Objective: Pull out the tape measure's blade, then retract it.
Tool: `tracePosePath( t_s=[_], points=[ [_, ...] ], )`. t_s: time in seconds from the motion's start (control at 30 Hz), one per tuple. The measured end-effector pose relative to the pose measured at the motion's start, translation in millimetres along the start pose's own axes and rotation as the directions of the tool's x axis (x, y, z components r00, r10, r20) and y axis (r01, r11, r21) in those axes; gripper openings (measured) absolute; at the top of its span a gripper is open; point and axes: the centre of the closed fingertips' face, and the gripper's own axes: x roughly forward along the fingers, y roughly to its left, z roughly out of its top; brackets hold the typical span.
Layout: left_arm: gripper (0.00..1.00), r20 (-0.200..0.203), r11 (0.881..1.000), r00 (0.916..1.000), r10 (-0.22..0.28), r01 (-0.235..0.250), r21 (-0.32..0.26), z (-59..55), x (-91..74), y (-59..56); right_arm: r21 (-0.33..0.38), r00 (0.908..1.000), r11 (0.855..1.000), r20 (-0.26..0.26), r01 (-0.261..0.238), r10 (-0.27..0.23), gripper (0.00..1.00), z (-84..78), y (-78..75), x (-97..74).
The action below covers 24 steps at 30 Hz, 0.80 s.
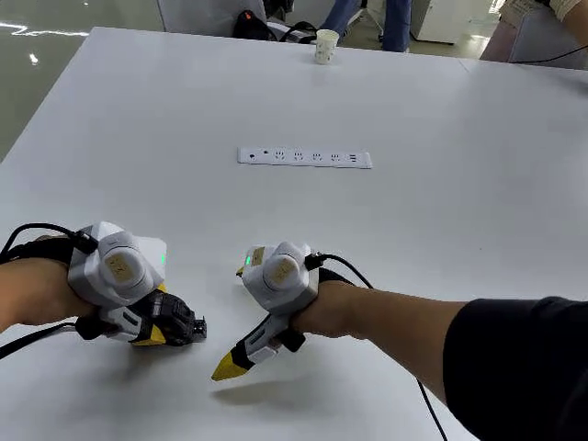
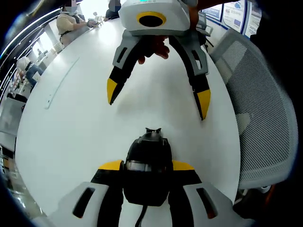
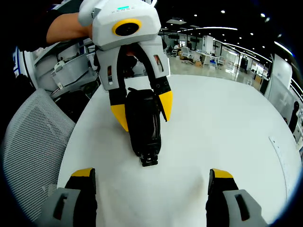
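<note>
Judging the step in hand to be the first pull, I would bring the right tool [image 2: 157,97] onto the blade hook [image 3: 149,160] at the nose of the case, close squarely on it, and draw straight out along the case's axis while the left tool [image 1: 156,317] holds firm. A skewed pull risks the hook slipping. The blade appears not yet drawn. Left tool: jaws narrowed onto the flanks of the black tape measure [image 3: 144,127], by the near edge of the surface [image 1: 367,239], left of middle; resting or hovering, I cannot tell. Right tool: jaws wide, holding nothing, facing the hook, near but apart.
</note>
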Motion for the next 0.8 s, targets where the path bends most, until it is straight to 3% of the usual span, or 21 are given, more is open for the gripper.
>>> tracePosePath(
  t_s=[0.1,0.2,0.27,0.37,0.63,0.8],
  points=[
    [0.31,0.007,1.000,1.0000,0.001,-0.001,-0.009,0.7,0.0,0.8,-0.017,1.0000,1.000,0.004,-0.008,0.008,0.83,2.6,0.2,0.2],
    [0.31,0.009,1.000,1.0000,0.001,-0.001,-0.013,0.3,0.1,-0.3,0.006,0.9997,1.000,0.014,-0.019,0.019,0.82,4.8,0.4,3.7],
    [0.31,0.007,1.000,1.0000,0.000,0.000,-0.014,0.4,0.0,-0.5,-0.029,0.9999,1.000,0.005,-0.009,0.009,0.68,4.1,-0.9,5.3],
    [0.31,0.010,1.000,0.9999,0.000,0.000,-0.015,0.6,-0.2,-0.9,-0.019,0.9997,1.000,0.017,-0.018,0.019,0.62,6.0,0.5,7.3],
    [0.31,0.017,1.000,0.9998,0.000,0.000,-0.016,0.5,-0.4,-1.5,-0.068,0.9994,0.997,-0.010,-0.033,0.032,0.28,4.1,2.3,15.6],
    [0.31,0.022,1.000,0.9998,0.002,-0.002,-0.019,0.0,-0.2,-1.0,-0.073,0.9986,0.996,-0.009,-0.052,0.052,0.24,10.7,4.4,20.0]
  ],
)
